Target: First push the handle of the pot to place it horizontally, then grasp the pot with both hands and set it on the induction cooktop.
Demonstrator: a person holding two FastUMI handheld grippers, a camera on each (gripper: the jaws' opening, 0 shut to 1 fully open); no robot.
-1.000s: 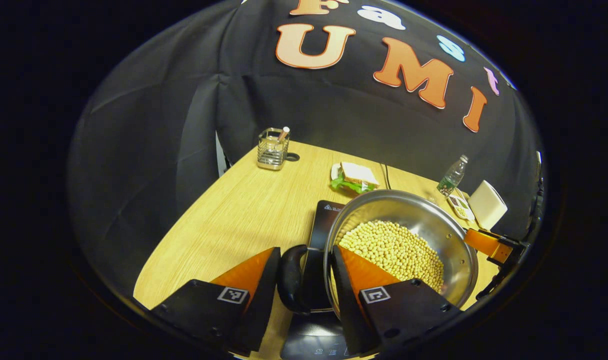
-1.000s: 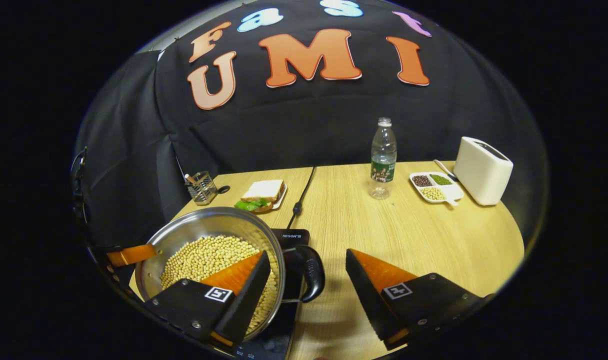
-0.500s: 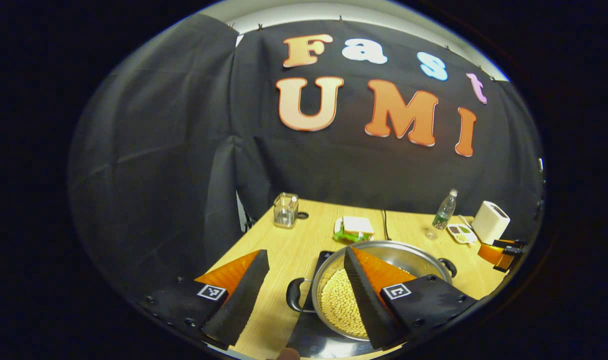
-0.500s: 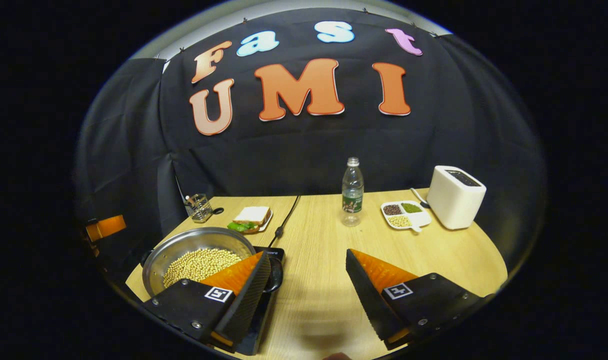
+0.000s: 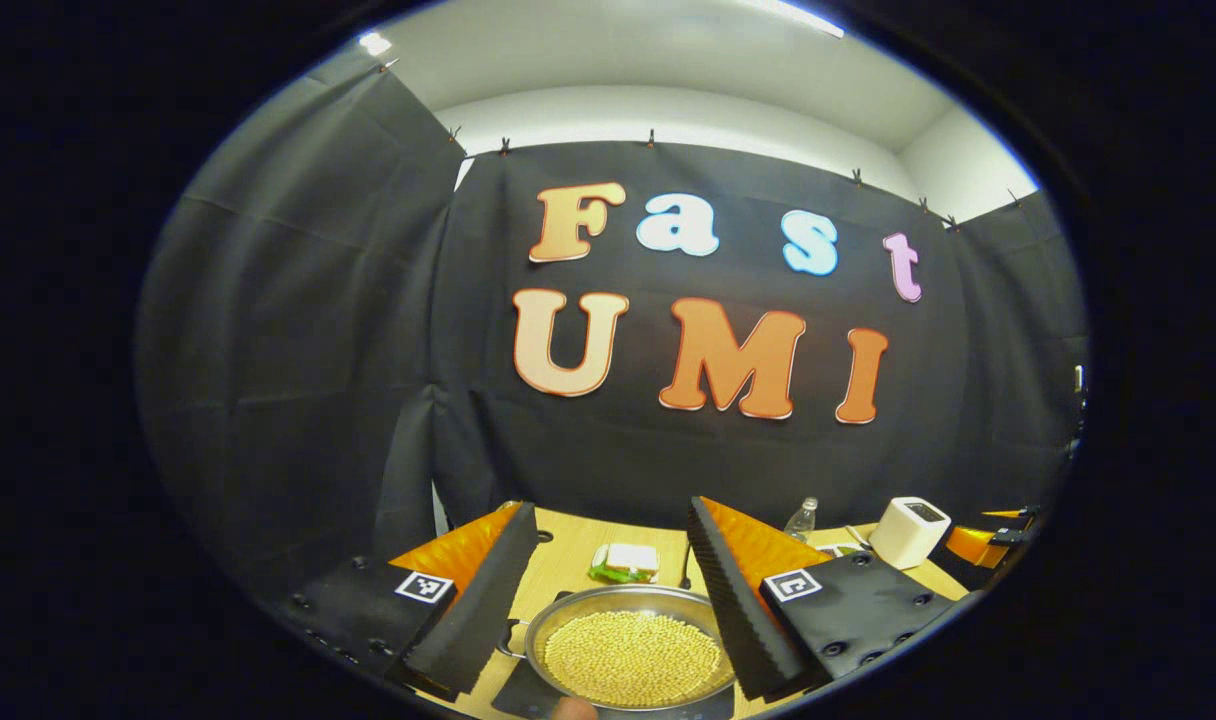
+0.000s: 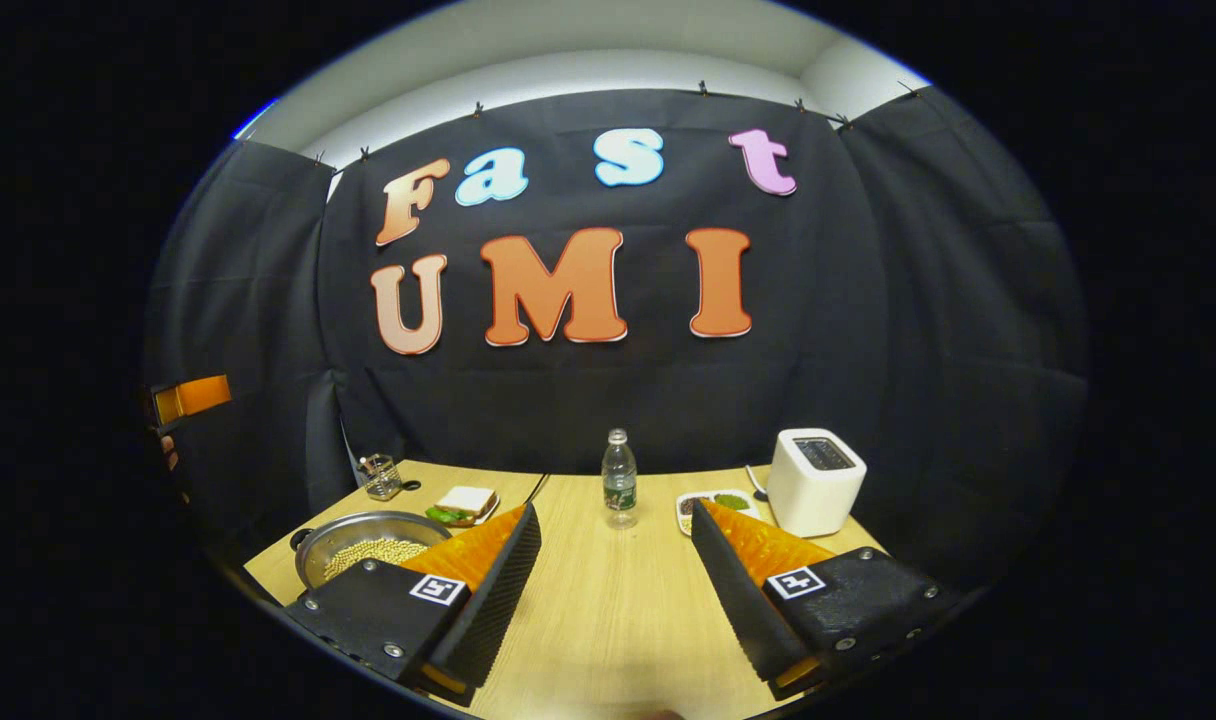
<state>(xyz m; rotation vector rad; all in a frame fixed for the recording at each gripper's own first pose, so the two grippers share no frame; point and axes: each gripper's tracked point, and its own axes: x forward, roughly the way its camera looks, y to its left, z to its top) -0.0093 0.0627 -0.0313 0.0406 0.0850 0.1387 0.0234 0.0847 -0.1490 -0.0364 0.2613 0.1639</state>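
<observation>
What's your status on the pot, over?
Left gripper open, holding nothing. Right gripper open, over bare table. Pot of soybeans sits on the induction cooktop. Nothing in the way.

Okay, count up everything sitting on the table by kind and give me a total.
Pot of beans: 1
Induction cooktop: 1
Sandwich plate: 1
Water bottle: 1
Toaster: 1
Divided dish of beans: 1
Utensil holder: 1
Total: 7

I can read no text here; the label on the water bottle (image 6: 619,487) is too small for me.
</observation>
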